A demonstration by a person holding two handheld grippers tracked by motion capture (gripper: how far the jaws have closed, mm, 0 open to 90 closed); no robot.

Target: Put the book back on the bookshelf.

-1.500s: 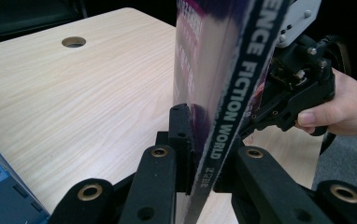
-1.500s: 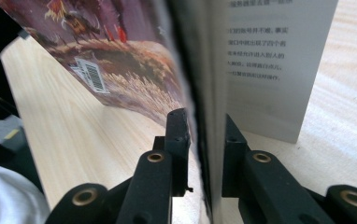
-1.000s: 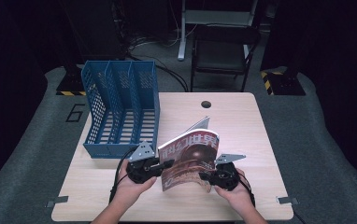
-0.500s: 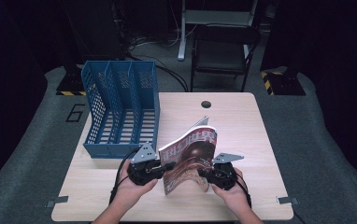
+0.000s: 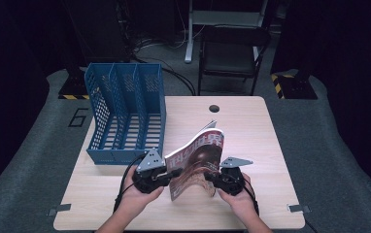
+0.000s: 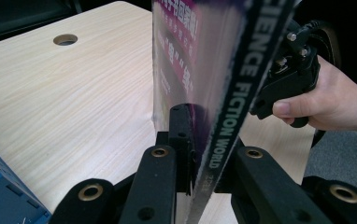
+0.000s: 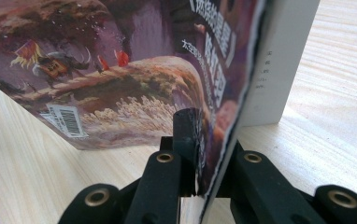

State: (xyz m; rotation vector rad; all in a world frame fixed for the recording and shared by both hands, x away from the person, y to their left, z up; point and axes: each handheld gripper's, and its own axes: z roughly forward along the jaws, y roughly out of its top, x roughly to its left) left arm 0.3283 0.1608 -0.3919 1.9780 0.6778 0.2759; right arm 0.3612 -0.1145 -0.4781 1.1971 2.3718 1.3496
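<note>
Both clamped on magazine [image 5: 196, 162]: left hand-held gripper [image 5: 166, 175] at spine, right hand-held gripper [image 5: 211, 178] at page edge. Keep upright between them, off surface [image 5: 251, 126], swing toward file rack [image 5: 125, 114] beyond left.

The magazine [image 6: 204, 70] is running off the top edge in the left gripper view — its cover print blurring — and is hiding most of the right gripper [image 6: 286, 70] behind it.
</note>
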